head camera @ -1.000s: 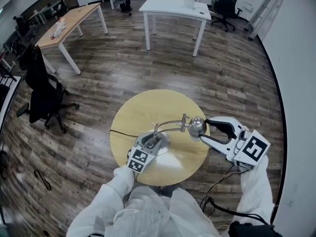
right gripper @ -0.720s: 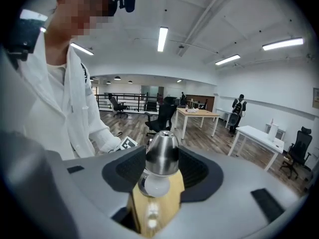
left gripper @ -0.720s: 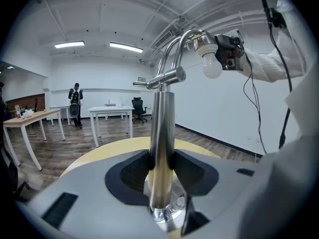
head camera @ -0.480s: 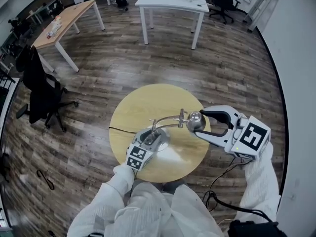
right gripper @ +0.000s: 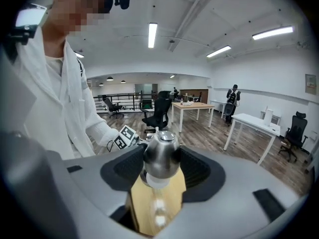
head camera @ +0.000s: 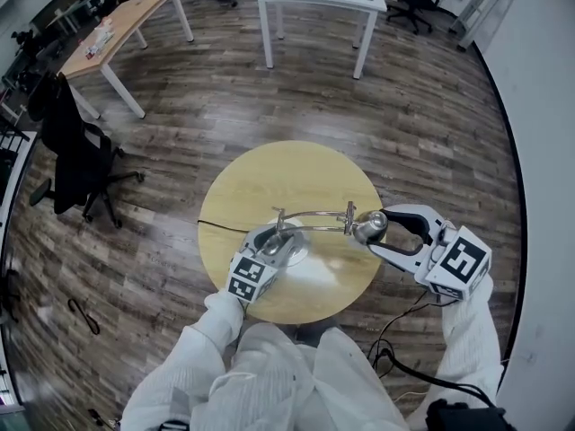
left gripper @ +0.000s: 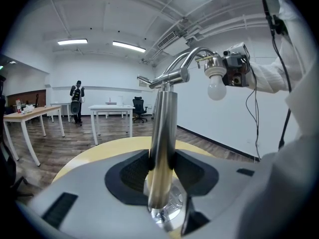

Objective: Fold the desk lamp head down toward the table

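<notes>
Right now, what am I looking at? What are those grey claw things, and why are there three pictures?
A person in a white coat holds a pinching tool in each hand. Each tool has two jaws. One camera sits on the person's head and looks down. One more rides on each tool and looks along its jaws.

On the round yellow table stands a shiny desk lamp. The left gripper clamps the lamp's post to keep it steady. The right gripper has the lamp head between its jaws. They have just been opening wider, and the pads touch the head's sides. The white bulb points down.
</notes>
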A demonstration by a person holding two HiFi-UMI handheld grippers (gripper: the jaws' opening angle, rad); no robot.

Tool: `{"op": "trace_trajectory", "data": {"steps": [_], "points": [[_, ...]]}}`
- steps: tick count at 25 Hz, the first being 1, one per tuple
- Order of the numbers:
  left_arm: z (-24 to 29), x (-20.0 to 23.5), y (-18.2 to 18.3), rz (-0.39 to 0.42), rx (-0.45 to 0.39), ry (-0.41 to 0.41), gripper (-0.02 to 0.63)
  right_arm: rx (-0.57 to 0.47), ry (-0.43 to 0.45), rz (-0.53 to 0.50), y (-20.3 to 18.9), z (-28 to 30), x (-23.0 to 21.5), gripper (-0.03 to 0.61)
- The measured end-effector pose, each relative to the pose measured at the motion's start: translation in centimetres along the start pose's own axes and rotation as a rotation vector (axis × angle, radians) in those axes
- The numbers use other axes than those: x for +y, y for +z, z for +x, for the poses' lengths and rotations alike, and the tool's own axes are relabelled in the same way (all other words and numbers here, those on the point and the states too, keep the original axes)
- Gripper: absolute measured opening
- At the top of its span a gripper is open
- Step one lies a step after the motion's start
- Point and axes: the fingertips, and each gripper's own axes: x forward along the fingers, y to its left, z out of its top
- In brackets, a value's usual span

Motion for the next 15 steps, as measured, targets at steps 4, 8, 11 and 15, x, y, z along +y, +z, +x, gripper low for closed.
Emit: {"op": "trace_trajectory", "data": {"steps": [4, 8, 11, 15], "points": [[0.1, -0.3, 0.9, 0.003, 0.0, 0.001, 0.155, -0.027, -0.025, 0.037, -2.0, -0.3, -0.3, 0.222], [0.2, -0.5, 0.2, -0.005, 0.003, -0.002, 0.155, -0.015, -0.034, 0.064, -4.3, 0.1, -0.2, 0.222], [0.3, -0.6, -0.1, -0.006, 0.01, 0.004, 0.155, -0.031, -0.035, 0.09, -5.7, 0.3, -0.2, 0.222], [0.3, -0.5, 0.3, -0.005, 0.004, 0.01, 0.154, -0.068, -0.032, 0.123, -7.3, 0.7, -0.3, 0.222]]}}
